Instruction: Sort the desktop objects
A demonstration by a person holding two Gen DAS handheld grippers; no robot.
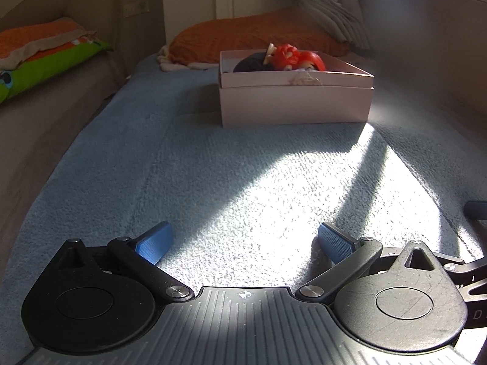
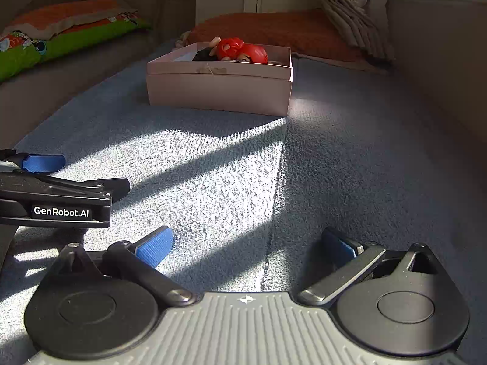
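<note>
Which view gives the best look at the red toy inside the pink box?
The right wrist view: the red toy sits less hidden by the pink box rim, showing both rounded red parts and a pale piece. The left wrist view shows the same toy lying beside a dark object, in softer focus.

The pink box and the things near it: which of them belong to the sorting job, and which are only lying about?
Belong to the job:
- pink box
- red toy figure inside it
- dark object inside it, too unclear to name
- left gripper and right gripper, jaws open, empty

Only lying about:
- orange cushion
- green patterned pillow
- blue blanket
</note>
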